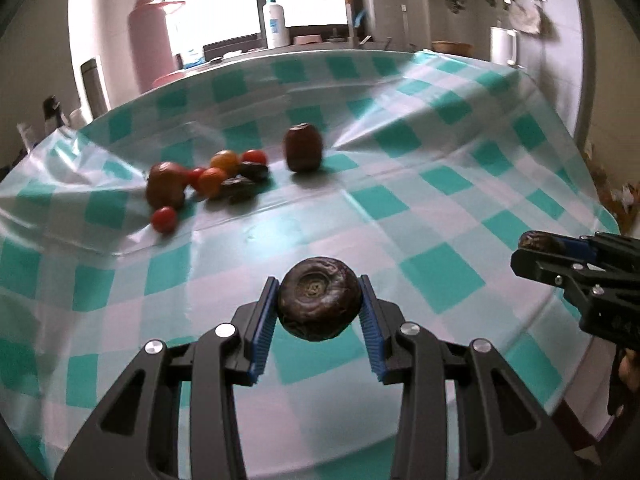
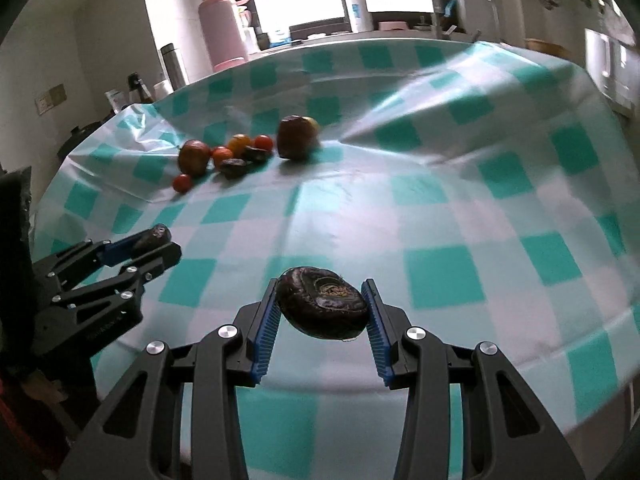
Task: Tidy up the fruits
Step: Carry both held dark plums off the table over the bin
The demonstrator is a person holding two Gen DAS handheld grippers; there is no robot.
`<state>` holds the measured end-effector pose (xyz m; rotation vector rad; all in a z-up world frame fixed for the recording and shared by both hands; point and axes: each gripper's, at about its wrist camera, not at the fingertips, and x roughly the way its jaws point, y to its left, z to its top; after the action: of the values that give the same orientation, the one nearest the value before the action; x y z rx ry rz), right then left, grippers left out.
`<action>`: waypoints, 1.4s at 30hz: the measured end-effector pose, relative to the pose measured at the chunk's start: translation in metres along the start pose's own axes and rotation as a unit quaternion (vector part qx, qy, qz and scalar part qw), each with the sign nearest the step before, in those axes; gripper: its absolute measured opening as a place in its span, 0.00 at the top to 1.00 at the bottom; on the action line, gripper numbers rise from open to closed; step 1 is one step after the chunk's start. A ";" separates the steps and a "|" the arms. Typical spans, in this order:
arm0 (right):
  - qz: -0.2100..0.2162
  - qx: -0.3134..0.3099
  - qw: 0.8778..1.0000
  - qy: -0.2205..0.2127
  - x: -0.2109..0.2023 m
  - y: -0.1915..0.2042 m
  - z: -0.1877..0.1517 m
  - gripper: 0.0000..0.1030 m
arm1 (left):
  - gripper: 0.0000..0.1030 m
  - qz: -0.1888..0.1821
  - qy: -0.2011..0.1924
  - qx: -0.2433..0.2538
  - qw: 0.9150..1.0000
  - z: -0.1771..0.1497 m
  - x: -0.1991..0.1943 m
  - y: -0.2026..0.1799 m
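Left wrist: 2 tongs (image 1: 320,304), 4 cherry tomatoes (image 1: 164,219).

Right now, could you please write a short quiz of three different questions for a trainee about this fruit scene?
1. True or false: the left gripper is empty.
2. What is clamped in the right gripper? A) small red cherry tomato B) dark wrinkled round fruit C) white plastic bottle
3. Fill in: the pile of small red and orange tomatoes lies on the ____ checked tablecloth.

Key: 1 false, it grips a dark wrinkled round fruit; 2 B; 3 teal-and-white.
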<state>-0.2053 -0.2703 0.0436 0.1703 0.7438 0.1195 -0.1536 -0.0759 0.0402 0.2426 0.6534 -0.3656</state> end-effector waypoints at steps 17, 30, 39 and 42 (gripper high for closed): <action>-0.070 0.104 0.991 -0.035 -0.068 -0.113 -0.053 0.60 | 0.62 -0.045 0.001 0.142 0.989 0.002 -0.011 -0.115; -0.114 0.178 0.977 -0.033 -0.092 -0.184 -0.100 0.60 | 0.62 -0.092 -0.001 0.257 0.962 -0.003 -0.011 -0.222; -0.141 0.235 0.962 -0.003 -0.084 -0.230 -0.137 0.60 | 0.62 -0.116 0.009 0.320 0.940 -0.019 -0.007 -0.272; -0.146 0.249 0.957 0.007 -0.079 -0.242 -0.146 0.60 | 0.62 -0.119 0.007 0.338 0.934 -0.026 -0.006 -0.286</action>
<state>-0.3514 -0.5045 -0.0573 0.5375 0.7957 -0.3528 -0.2876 -0.3254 -0.0060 0.8286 0.5533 -0.8208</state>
